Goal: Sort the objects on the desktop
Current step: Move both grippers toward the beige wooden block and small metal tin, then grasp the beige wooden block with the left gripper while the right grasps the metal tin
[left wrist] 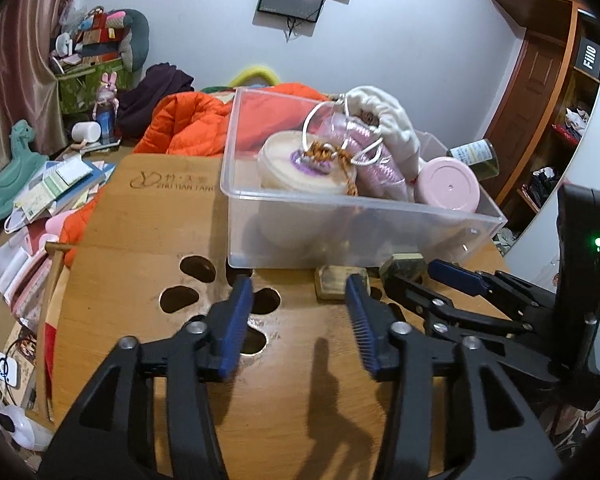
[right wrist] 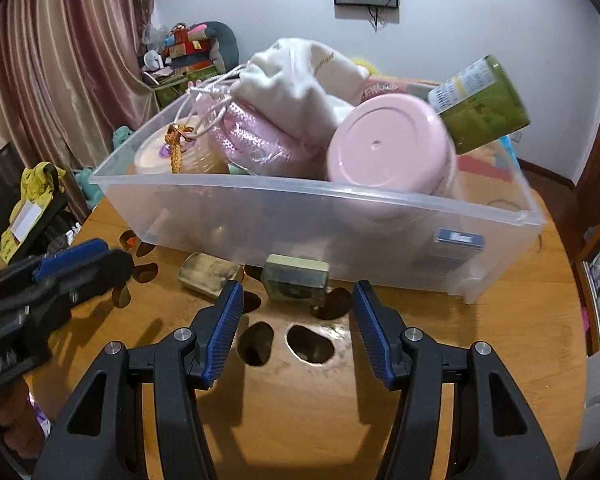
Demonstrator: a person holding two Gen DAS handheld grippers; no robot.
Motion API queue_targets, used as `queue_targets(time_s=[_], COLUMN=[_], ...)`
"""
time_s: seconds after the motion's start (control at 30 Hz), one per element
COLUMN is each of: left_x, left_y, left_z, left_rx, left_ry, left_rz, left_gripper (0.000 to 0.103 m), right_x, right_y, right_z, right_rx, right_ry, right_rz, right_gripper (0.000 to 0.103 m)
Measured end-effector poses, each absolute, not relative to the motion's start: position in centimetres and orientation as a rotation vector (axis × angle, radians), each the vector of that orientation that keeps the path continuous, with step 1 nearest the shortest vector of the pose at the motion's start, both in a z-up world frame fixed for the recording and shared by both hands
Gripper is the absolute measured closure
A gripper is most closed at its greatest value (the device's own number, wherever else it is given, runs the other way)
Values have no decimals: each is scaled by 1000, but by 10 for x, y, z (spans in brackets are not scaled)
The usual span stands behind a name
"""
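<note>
A clear plastic bin [left wrist: 340,236] [right wrist: 300,220] stands on the round wooden table [left wrist: 140,232] [right wrist: 500,340]. It holds a cream round box [left wrist: 300,164], a pink knit pouch [right wrist: 256,140], a white cloth bag [right wrist: 296,76], a pink lidded jar [left wrist: 448,186] [right wrist: 388,148] and a green bottle [right wrist: 480,104]. Two small worn blocks lie just in front of the bin: one [left wrist: 334,282] [right wrist: 208,274] to the left, one [left wrist: 402,266] [right wrist: 296,278] to the right. My left gripper [left wrist: 300,292] is open above the table, near the left block. My right gripper [right wrist: 298,300] [left wrist: 424,276] is open, close to the right block.
The table has several dark cut-out holes [left wrist: 198,270] [right wrist: 308,342] near its centre. An orange jacket [left wrist: 192,120] lies behind the table. Books and clutter [left wrist: 52,188] fill the left side. A wooden cabinet [left wrist: 540,80] stands at the right.
</note>
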State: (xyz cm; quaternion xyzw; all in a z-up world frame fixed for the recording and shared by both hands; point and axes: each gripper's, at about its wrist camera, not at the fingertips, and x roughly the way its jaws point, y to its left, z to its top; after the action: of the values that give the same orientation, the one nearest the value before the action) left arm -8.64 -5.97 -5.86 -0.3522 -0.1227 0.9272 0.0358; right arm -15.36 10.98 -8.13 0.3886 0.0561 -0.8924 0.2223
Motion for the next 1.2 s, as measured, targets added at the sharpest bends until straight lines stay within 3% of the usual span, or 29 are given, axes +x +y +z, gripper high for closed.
queue_targets(time_s=[0.07, 0.23, 0.33, 0.8, 0.9, 1.03, 1.2], left_x=[-88, -92, -94, -119, -122, -123, -121], left_y=[-58, -52, -47, 2, 13, 22, 25], left_z=[-61, -64, -66, -77, -78, -80, -81], left_rx=[-1088, -1111, -1131, -1254, -1265, -1268, -1269], left_ry=[-369, -341, -333, -175, -108, -29, -6], left_rz=[2845, 2840, 2833, 2867, 2899, 2948, 2964], left_gripper=[52, 48, 43, 43, 48, 64, 64], right_x=[-156, -158, -158, -141, -141, -143, -144], right_y=[106, 102, 104, 152, 162, 173, 181], right_z=[-83, -89, -91, -72, -68, -67, -66], right_rx=[1079, 1098, 1096, 972, 956, 960, 957], right_ry=[157, 164, 149, 112, 88, 51, 30], right_rz=[-2477, -2498, -2498, -2544, -2552, -2556, -2554], right_gripper=[52, 70, 71, 71, 71, 71, 71])
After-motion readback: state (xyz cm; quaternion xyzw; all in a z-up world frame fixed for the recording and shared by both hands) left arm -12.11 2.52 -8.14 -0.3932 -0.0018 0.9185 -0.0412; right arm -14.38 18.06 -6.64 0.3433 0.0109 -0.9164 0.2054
